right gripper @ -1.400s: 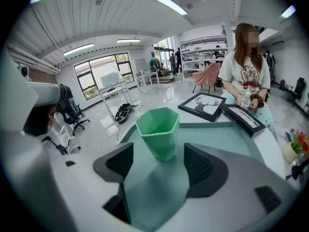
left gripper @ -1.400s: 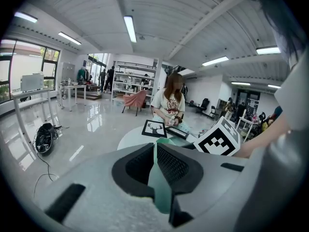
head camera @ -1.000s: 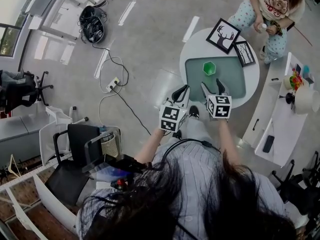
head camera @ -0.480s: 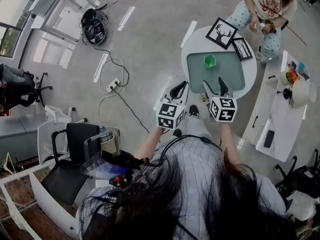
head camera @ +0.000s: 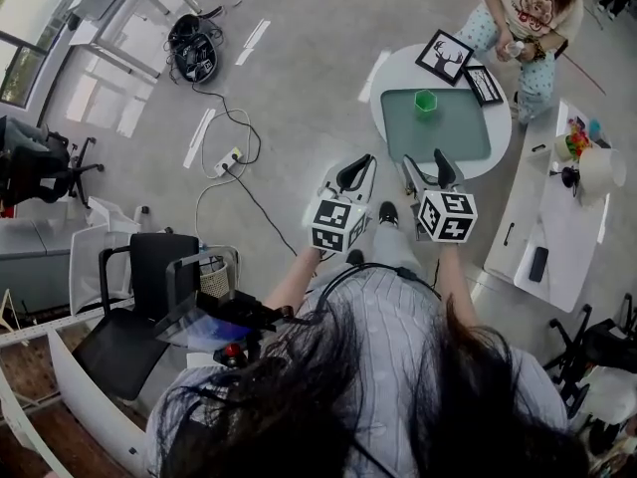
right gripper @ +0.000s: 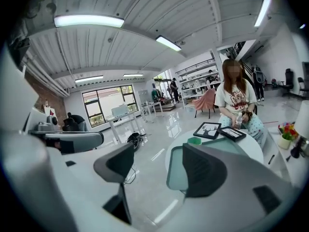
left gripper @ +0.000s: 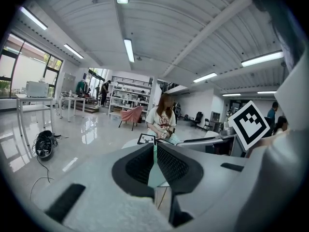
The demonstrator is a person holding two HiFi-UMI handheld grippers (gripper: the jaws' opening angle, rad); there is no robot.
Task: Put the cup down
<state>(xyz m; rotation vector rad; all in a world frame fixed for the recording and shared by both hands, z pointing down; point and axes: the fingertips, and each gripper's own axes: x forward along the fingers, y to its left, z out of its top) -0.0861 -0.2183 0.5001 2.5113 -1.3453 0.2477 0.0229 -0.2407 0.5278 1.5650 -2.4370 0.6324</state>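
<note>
no word or number is legible from here, only black square patterns on the white left marker cube (head camera: 336, 225) and the white right marker cube (head camera: 447, 215).

Open-plan office-lab: polished grey floor (head camera: 299, 78), strip lights (left gripper: 128, 50) on ribbed ceiling (left gripper: 183, 18), white desk (head camera: 557, 217), black office chair (head camera: 149, 287), storage shelving (left gripper: 128, 93), large windows (right gripper: 108, 103).

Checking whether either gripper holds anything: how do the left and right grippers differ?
The left gripper has its jaws together; the right gripper has its jaws wide apart. In the head view the left gripper shows over bare floor, the right gripper against the round table's near edge. Both hold nothing; the green cup stands on the tray, apart from both.
</note>
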